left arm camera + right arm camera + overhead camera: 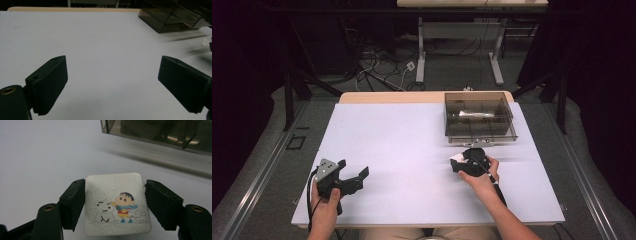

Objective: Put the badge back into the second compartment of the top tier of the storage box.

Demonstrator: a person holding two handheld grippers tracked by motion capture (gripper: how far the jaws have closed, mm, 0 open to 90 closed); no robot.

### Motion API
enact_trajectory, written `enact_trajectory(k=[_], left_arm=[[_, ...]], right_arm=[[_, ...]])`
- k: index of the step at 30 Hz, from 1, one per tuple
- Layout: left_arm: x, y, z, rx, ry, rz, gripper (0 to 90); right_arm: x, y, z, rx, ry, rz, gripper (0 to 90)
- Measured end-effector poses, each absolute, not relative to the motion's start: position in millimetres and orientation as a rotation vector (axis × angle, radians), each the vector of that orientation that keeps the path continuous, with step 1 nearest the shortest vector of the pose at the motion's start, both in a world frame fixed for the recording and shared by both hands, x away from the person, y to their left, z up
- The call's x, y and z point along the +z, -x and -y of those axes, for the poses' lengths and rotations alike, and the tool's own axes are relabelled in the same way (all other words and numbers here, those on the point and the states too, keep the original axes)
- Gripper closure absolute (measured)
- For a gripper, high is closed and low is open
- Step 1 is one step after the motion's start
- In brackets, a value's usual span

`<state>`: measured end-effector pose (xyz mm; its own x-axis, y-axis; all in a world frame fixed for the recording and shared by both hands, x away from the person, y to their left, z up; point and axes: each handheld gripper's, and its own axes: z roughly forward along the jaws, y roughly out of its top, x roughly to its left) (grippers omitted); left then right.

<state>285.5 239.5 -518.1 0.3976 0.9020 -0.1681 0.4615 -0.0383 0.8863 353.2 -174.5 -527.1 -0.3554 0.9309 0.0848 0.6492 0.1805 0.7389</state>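
My right gripper (115,200) is shut on a white square pack (116,205) printed with a cartoon child and a small white dog; its two jaws press on the pack's left and right edges. In the high view this right gripper (464,161) sits just in front of a smoky transparent box (479,119), and the white pack (457,157) shows at its left side. My left gripper (354,177) rests near the table's front left, jaws wide apart. The left gripper view shows the left gripper (112,85) with bare white table between its pads.
The smoky box (172,16) has inner dividers and a shiny silvery item (476,114) inside. The white table top (402,145) reaches from the box to the front edge. Beyond the table stand desk legs and loose cables on the floor.
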Motion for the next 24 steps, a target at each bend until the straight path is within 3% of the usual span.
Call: enact_trajectory(k=[24], left_arm=[[-518.3, -285.5, -238.8, 0.552, -1.666, -1.221, 9.4]], right_arm=[[-503.0, -349.8, 222.6, 1.008, -1.600, -1.924, 33.2]])
